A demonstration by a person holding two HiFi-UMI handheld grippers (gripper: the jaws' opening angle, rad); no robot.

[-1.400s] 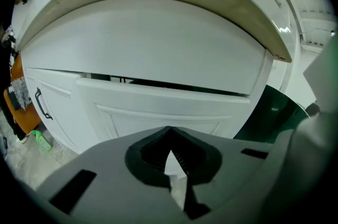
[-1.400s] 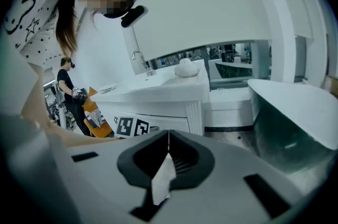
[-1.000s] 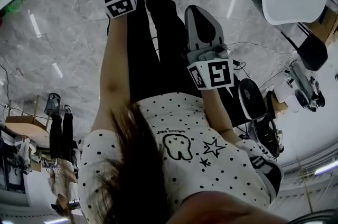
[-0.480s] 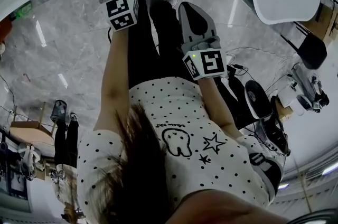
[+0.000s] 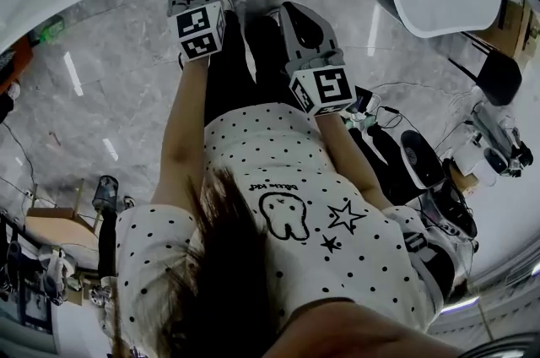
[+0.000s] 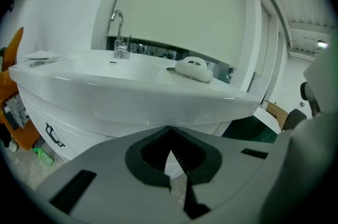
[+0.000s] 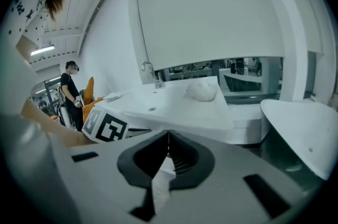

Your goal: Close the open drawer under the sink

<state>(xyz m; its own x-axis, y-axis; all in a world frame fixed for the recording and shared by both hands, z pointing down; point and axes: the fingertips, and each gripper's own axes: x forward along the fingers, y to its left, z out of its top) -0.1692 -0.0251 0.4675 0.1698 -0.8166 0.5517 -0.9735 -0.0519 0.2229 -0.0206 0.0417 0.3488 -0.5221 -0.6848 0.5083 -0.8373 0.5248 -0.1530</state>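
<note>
Two grippers are hanging side by side in front of the sink, both pointing at its near edge. The left gripper is holding its jaws fully together with nothing between them. The right gripper is showing the same: tips meeting, nothing held.

The drawer is sitting below the basin overhang, low and to the left of the left gripper, with a dark handle on its white front. Neither gripper is touching it. How far out it is standing, I cannot tell.

Risks, as I am judging them:
- The sink rim is jutting out over the drawer, so a gripper going in high is likely to knock the rim.
- The front is looking glossy and curved, so closed tips pushing off-centre could skid sideways or skew the drawer.
- A hard shove could slam it.

Containers:
- The basin is showing only its drain hole, below the faucet.
- A white lump is lying on the sink top to the right, outside the bowl.
- Papers are lying at the left end.
- The drawer's inside is not showing.
</note>
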